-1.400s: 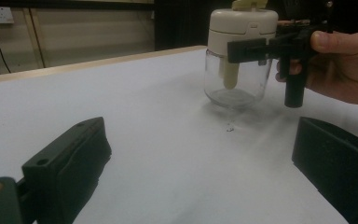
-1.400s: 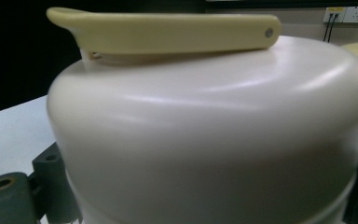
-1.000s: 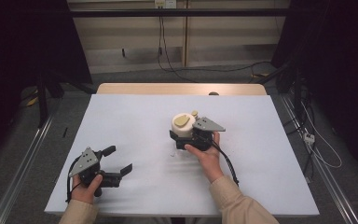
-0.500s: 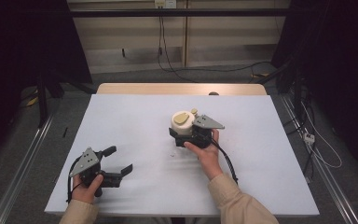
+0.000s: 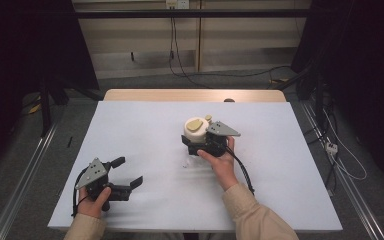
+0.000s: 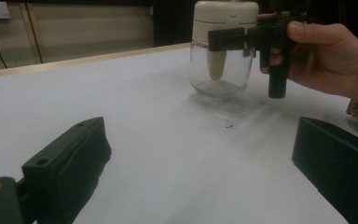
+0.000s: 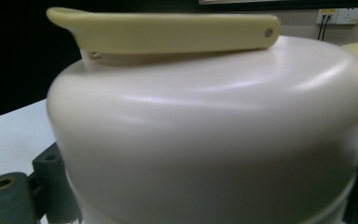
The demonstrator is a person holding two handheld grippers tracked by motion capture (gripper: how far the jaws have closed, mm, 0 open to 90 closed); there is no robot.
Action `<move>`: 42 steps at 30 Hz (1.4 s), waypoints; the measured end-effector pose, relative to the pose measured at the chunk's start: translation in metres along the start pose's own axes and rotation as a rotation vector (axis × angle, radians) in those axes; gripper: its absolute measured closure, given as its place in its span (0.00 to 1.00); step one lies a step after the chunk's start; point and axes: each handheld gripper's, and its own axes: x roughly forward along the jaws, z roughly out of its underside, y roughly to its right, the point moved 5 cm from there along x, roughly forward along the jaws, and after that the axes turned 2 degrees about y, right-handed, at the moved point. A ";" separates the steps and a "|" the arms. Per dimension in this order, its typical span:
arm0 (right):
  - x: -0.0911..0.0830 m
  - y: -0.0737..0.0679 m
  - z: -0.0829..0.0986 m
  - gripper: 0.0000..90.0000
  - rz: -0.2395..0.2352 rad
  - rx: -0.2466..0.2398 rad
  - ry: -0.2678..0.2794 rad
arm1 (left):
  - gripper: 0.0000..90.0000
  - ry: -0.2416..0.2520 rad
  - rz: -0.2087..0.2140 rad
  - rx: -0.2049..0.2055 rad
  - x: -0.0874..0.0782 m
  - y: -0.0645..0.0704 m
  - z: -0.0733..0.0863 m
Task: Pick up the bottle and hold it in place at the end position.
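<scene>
A clear glass jar [image 5: 196, 129] with a cream lid stands upright just right of the table's middle. A pale yellow lever [image 7: 168, 32] lies flat across the lid [image 7: 214, 130]. My right gripper [image 5: 195, 139] is shut on the jar, just under the lid, with one black jaw crossing the front of the glass. In the left gripper view the jar [image 6: 221, 70] and the right gripper [image 6: 233, 39] show at the far right. My left gripper [image 5: 129, 171] rests near the front left corner, open, with only bare table between its jaws [image 6: 200, 163].
A white sheet [image 5: 145, 125] covers the table, with a strip of bare wood along the far edge [image 5: 195, 95]. A small dark speck [image 6: 228, 124] lies on the sheet in front of the jar. Cables run across the floor behind and to the right.
</scene>
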 end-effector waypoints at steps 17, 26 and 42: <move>0.009 0.006 -0.003 0.07 0.005 0.013 0.006 | 0.04 0.001 0.000 -0.007 0.000 0.000 0.001; 0.015 0.010 0.001 0.07 0.012 0.021 -0.003 | 0.04 -0.002 -0.001 -0.010 0.000 0.000 0.001; 0.020 0.011 0.004 0.07 0.010 0.026 -0.007 | 0.04 -0.004 0.001 -0.012 0.001 0.000 0.002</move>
